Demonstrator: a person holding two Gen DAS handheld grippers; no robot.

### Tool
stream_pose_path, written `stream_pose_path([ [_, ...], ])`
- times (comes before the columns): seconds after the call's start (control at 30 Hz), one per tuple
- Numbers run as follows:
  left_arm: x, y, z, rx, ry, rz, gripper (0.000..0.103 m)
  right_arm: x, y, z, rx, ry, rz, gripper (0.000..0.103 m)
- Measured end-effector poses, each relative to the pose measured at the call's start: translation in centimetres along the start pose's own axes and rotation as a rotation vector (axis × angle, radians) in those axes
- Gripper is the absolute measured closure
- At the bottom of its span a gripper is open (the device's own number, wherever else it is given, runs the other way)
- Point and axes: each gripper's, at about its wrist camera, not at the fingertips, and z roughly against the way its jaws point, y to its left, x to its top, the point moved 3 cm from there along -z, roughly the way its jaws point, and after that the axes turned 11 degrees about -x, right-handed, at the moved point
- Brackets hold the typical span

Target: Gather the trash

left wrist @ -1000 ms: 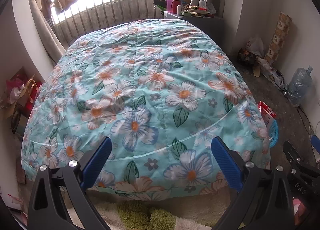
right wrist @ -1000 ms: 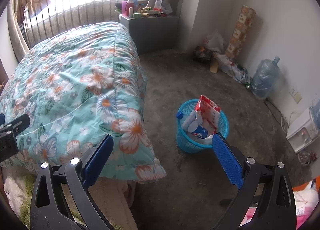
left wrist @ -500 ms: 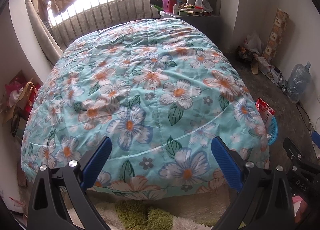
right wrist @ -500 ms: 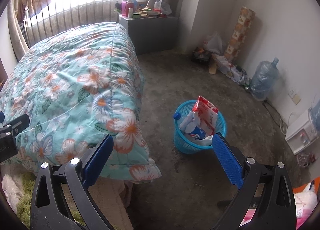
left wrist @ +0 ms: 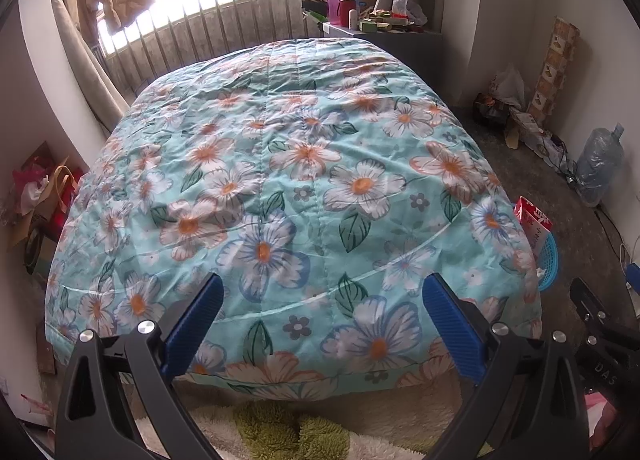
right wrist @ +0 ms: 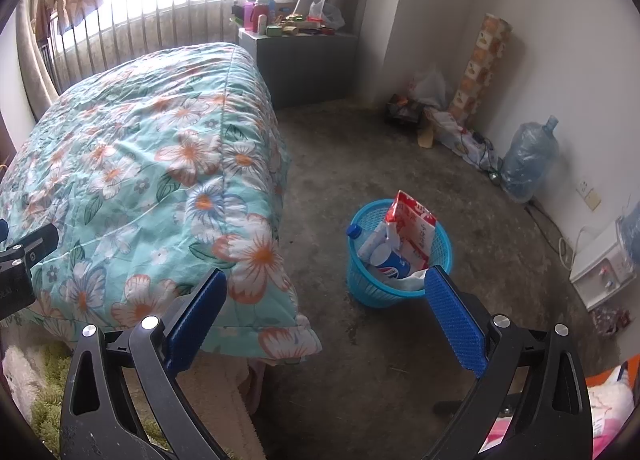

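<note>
Turquoise quilted bedspread with orange and white flowers fills the left view; beside its right edge, on the grey concrete floor, stands one blue plastic mesh basket, now slightly lower and closer in the right view than a moment ago, so the person seems to be edging toward it, and nothing on the bedspread shows as trash. Already in the basket: one red and white carton, two plastic bottles as far as I can count, and some white scraps. Well beyond the basket leans one clear water jug. Both tools are empty: the left gripper and right gripper have their blue pads spread wide.
</note>
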Motion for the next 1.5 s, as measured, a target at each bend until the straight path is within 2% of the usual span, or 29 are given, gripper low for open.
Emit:
stream_pose_path([
  [1.5, -0.04, 0.60, -0.04, 0.006, -0.002, 0.015, 0.005, 0.07, 0.14, 0.14, 0.004, -0.003, 0.003, 0.008],
])
